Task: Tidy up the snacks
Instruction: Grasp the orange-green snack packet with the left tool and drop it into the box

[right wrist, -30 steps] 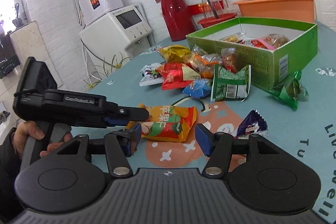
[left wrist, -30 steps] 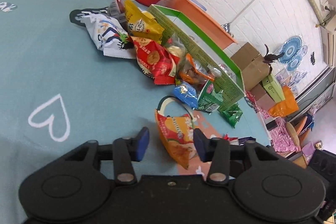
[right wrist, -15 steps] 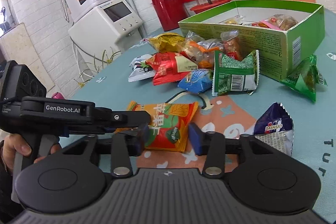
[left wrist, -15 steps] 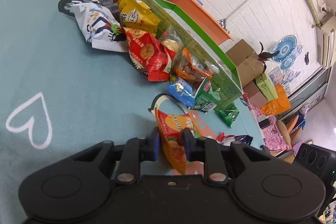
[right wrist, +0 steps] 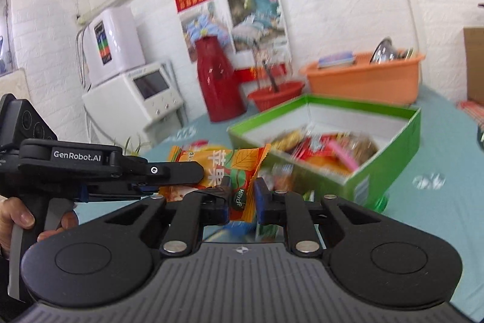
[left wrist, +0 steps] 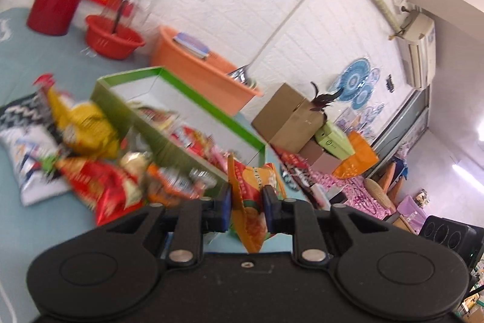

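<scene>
An orange apple-chip packet [left wrist: 252,196] hangs in the air, gripped from both ends. My left gripper [left wrist: 246,202] is shut on one end of it. My right gripper [right wrist: 240,199] is shut on the other end of the same packet [right wrist: 230,168]. The left gripper's body also shows in the right wrist view [right wrist: 106,165]. The open green box [right wrist: 390,147] holds several snacks and stands just beyond the packet. It also shows in the left wrist view [left wrist: 181,99]. Loose snacks lie beside it: a yellow bag [left wrist: 81,123], a red bag [left wrist: 103,186], a white bag [left wrist: 27,162].
A red jug [right wrist: 219,84], a red basket [right wrist: 276,94] and an orange tub [right wrist: 363,77] stand behind the box on the teal tablecloth [right wrist: 438,202]. White appliances [right wrist: 133,93] stand at the left. Cardboard boxes [left wrist: 287,117] are beyond the table edge.
Both grippers have closed on the orange packet and lifted it off the table toward the green box. The views have tilted upward and blurred with motion.
</scene>
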### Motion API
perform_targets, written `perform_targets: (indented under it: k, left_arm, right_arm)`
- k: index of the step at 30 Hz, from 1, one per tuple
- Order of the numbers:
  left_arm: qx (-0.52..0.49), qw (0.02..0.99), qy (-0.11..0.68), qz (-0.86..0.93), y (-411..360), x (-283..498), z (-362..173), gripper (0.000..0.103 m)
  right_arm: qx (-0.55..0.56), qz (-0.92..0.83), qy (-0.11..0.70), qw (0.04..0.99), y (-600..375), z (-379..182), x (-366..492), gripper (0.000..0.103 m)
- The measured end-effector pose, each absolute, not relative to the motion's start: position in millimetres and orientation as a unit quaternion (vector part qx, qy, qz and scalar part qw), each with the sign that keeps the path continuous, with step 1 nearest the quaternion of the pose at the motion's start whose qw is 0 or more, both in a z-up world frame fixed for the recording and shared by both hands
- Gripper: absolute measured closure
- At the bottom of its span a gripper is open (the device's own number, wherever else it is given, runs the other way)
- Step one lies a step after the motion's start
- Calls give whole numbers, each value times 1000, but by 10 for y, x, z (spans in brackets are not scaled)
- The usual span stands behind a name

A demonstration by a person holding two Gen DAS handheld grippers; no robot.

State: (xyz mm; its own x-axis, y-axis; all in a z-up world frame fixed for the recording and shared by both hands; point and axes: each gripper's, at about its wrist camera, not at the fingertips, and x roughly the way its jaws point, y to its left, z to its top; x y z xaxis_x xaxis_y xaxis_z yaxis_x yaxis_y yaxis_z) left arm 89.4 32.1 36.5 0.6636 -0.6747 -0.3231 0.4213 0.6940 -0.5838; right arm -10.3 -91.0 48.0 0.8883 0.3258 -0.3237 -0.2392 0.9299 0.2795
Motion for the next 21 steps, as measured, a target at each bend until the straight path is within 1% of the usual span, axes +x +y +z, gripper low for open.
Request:
perform_targets:
  k: [8, 14, 18, 20, 21]
  left_arm:
    - [-232, 875, 254, -340, 20, 1420, 467, 63]
    - [-230, 867, 271, -348, -149, 1813, 348, 62]
    - [-229, 863, 286, -348, -204, 2022, 229, 60]
    - [-221, 865, 294, -340, -230, 2102, 153, 55]
    - [-216, 870, 299, -328, -240, 2131, 114, 33]
  right_arm:
    - [123, 104, 147, 976, -1233, 581, 204, 75]
    - [141, 81, 153, 975, -1445, 458, 463, 75]
    - [151, 73, 164, 972, -1539, 340, 592, 75]
    - [150, 69, 169, 972, -1554, 276, 652, 73]
    - [145, 68, 172, 972, -1558, 230, 688, 69]
